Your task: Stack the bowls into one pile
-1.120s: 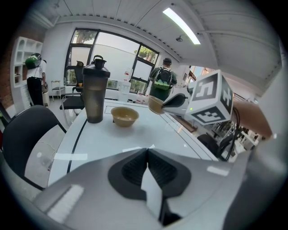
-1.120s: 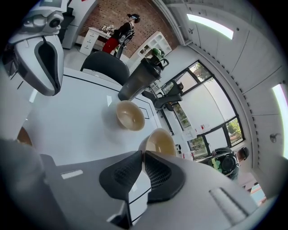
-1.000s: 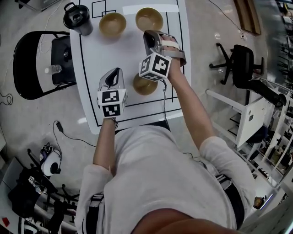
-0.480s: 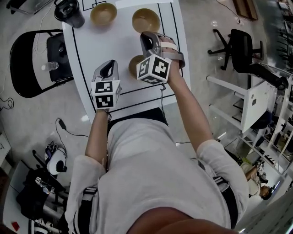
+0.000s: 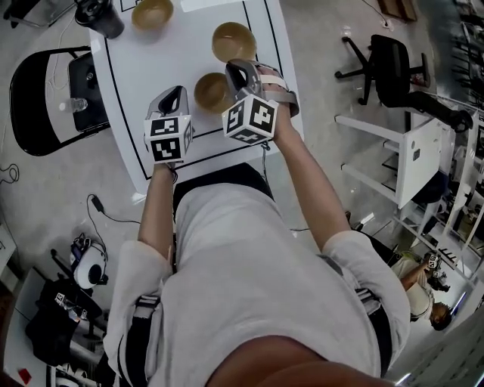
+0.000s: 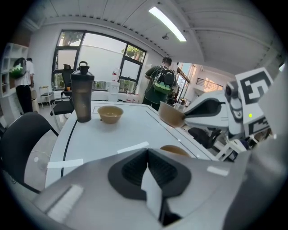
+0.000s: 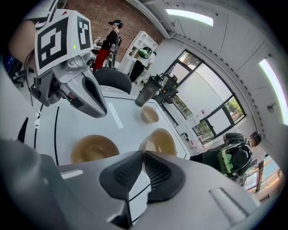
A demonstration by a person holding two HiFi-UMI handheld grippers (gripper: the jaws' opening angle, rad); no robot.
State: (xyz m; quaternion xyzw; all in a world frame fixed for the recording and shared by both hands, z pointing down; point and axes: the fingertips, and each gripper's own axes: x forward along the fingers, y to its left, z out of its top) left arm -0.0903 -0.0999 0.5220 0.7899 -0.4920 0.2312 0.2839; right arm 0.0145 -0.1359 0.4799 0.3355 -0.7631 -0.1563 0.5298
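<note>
Three tan bowls are in sight. My right gripper (image 5: 231,75) (image 7: 141,154) is shut on the rim of one bowl (image 5: 211,91) (image 7: 160,140), which it holds above the white table (image 5: 144,75); the same bowl (image 6: 170,114) hangs in the air in the left gripper view. A second bowl (image 5: 233,41) (image 7: 94,148) (image 6: 175,150) rests on the table just beyond it. The third bowl (image 5: 151,13) (image 6: 110,113) (image 7: 150,114) stands at the far left. My left gripper (image 5: 175,94) (image 6: 146,155) hovers to the left of the held bowl, shut and empty.
A dark shaker bottle (image 5: 98,15) (image 6: 82,96) stands at the table's far left corner beside the third bowl. A black folding chair (image 5: 45,98) is left of the table, an office chair (image 5: 389,68) to the right. People stand in the background.
My right gripper has carried its bowl from the near part of the table away from me, towards the second bowl. My left gripper has drifted the same way.
</note>
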